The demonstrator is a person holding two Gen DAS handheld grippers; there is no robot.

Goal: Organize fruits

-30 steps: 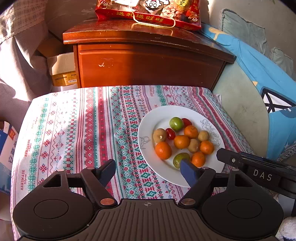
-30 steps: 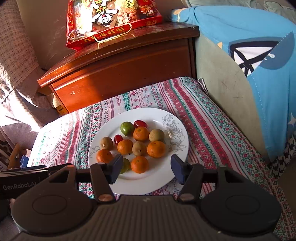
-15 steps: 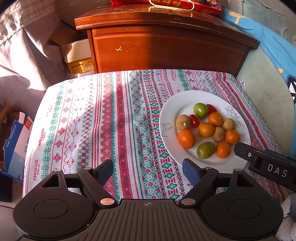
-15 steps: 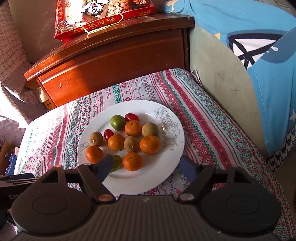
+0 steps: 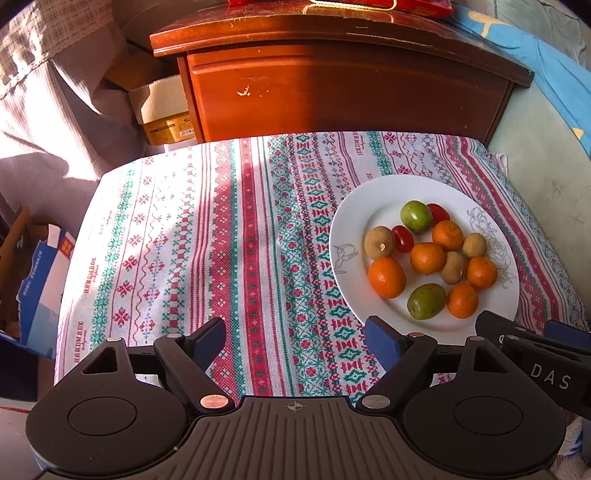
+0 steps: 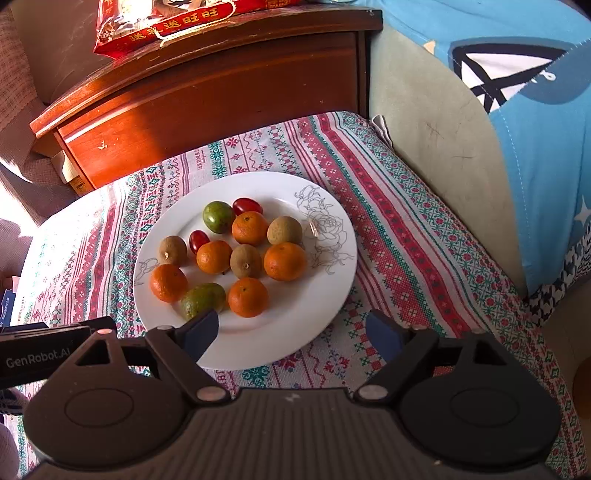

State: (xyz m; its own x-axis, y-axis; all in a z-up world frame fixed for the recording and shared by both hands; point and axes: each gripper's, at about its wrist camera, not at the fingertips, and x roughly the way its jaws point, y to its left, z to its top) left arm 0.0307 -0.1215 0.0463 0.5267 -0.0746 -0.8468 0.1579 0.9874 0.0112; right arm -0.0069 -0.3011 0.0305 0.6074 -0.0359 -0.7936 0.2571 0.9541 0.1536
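A white plate (image 5: pixel 351 218) (image 6: pixel 332 280) on a patterned cloth holds several tangerines (image 6: pixel 248 297), two green fruits (image 6: pixel 218 216), brown kiwis (image 6: pixel 245 260) and two red cherry tomatoes (image 6: pixel 247 205). My left gripper (image 5: pixel 294 341) is open and empty above the cloth, left of the plate. My right gripper (image 6: pixel 291 330) is open and empty over the plate's near rim; its left fingertip (image 6: pixel 201 328) is beside a green fruit (image 6: pixel 202 300). The right gripper also shows in the left wrist view (image 5: pixel 535 354).
The striped tablecloth (image 5: pixel 192 251) covers a small table. A wooden nightstand (image 5: pixel 332 85) stands behind it with a red snack bag (image 6: pixel 166 22) on top. A blue cushion (image 6: pixel 517 110) and chair are at the right. Cardboard boxes (image 5: pixel 162 107) are at the left.
Both grippers have lowered and moved forward toward the table. The left gripper shifted left, so the plate now sits further right in its view. Both stayed open.
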